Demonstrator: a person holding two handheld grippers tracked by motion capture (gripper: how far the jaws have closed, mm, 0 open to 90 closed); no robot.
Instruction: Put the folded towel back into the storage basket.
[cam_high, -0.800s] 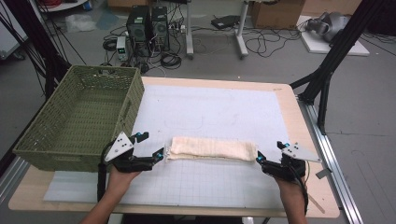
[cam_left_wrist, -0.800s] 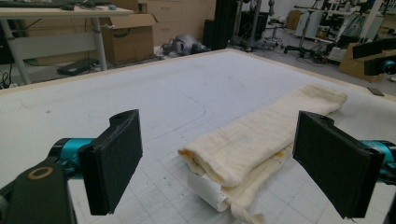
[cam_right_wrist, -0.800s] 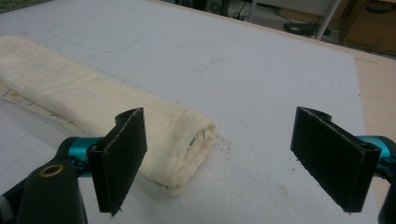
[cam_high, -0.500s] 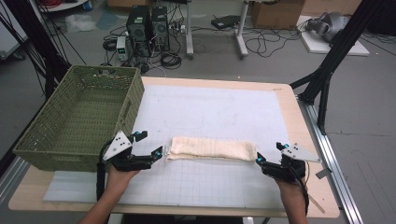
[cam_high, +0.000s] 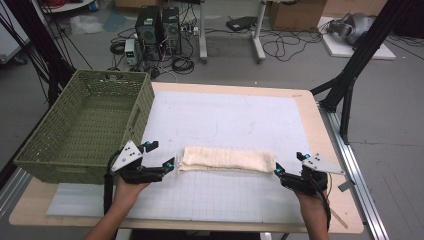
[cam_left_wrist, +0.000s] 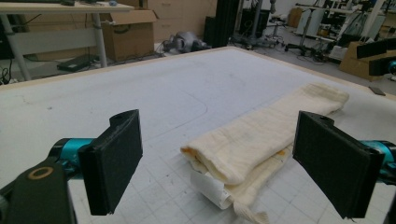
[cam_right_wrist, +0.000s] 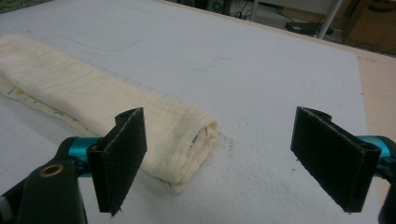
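- A cream-coloured, loosely woven cloth folded into a long flat roll (cam_high: 227, 160) is seen lying on the white gridded mat (cam_high: 235, 125) of the desk, to the right of the olive-green woven basket (cam_high: 85, 125), which sits on the desk's left edge.
- The left gripper (cam_high: 159, 155) is held just beside the roll's basket-side end, with its fingers (cam_left_wrist: 114, 158) spread wide and nothing between them; in the left gripper view that end lies in the gap ahead.
- The right gripper (cam_high: 289, 166) is held just beside the end farthest from the basket, fingers (cam_right_wrist: 119, 156) likewise wide and empty.
- The step in hand is judged to be a two-ended grasp of the roll.
- It would be best done if each end were centred between the fingers, since in the right gripper view the roll sits off towards one finger.
- All layers should be taken in together, as loose edges and a white tag are seen at the basket-side end.
- Both ends are best closed on and raised together, so that the roll is not pulled open.
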